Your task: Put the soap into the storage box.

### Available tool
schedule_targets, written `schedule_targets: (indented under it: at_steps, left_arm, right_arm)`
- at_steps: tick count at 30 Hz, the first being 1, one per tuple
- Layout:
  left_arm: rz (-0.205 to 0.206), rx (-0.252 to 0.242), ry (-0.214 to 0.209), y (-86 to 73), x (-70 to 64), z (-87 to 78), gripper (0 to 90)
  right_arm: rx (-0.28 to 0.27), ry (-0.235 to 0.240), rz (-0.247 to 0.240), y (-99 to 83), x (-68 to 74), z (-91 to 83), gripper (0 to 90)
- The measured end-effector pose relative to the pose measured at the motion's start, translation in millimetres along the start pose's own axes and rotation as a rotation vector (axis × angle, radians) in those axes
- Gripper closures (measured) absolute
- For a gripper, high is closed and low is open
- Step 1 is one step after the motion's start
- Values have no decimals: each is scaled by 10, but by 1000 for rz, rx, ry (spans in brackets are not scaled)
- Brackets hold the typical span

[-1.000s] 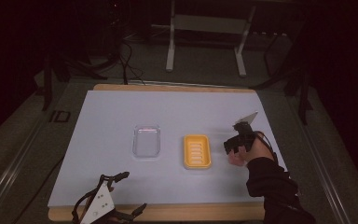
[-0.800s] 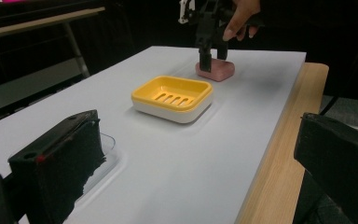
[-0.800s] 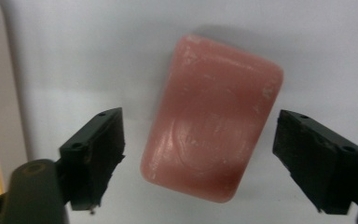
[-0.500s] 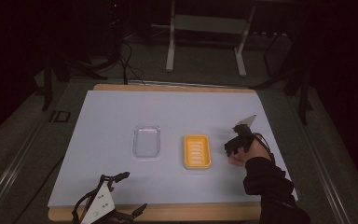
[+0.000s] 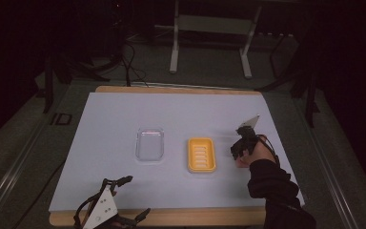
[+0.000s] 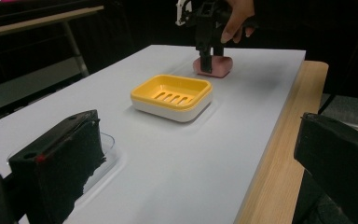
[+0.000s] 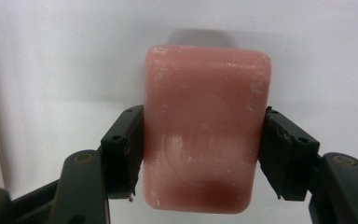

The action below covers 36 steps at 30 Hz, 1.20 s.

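High view: right hand-held gripper point(image 5: 242, 147) down on the pale worktop point(image 5: 124, 114), just right of the yellow soap dish point(image 5: 201, 155), gripped by a hand point(image 5: 257, 151) in a dark sleeve. Clear shallow tray point(image 5: 149, 144) lying left of the dish, a little apart. Left hand-held gripper point(image 5: 124, 195) resting low at the near edge, well apart from everything, jaws spread wide.

Left gripper view: own two black jaws far apart at the bottom corners, nothing between them. Yellow soap dish point(image 6: 172, 95) sitting mid-worktop, slotted floor bare. Beyond it, the right hand-held gripper point(image 6: 208, 63) pointing straight down onto a pink soap bar point(image 6: 219, 67) lying flat on the worktop.

Right gripper view: pink soap bar point(image 7: 205, 126) right there between the jaws, one pad pressed against each long side, pinching it. Bar lying flat on the white surface, shadow at its far end.
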<state>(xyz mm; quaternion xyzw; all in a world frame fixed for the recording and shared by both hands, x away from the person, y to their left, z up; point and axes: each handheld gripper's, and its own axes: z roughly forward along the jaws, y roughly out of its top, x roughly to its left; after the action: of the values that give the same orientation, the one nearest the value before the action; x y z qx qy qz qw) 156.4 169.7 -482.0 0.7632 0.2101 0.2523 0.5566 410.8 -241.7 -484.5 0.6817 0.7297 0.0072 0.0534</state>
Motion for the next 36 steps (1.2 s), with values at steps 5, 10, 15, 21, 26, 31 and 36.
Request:
schedule_targets:
  at_steps: [5,10,15,21,26,31,36]
  left_arm:
    - [1,1,0,-1,-1,3,17]
    - [1,0,1,1,0,-1,17]
    - [2,-2,1,3,0,-3,17]
    - [1,-5,1,4,-2,-3,17]
    - [1,-5,3,5,-3,-5,17]
    - [2,-4,3,5,-2,-4,17]
    - [0,-6,3,6,-7,-3,17]
  right_arm:
    - [-7,4,-3,12,-15,-61,372]
    - [-11,-1,-9,14,8,-154,372]
    - [-10,4,-19,14,62,-249,373]
    - [-51,32,-49,16,171,-469,373]
    - [-79,46,-68,45,280,-640,373]
    - [-102,59,-74,58,368,-753,374]
    - [-128,97,-94,41,523,-874,374]
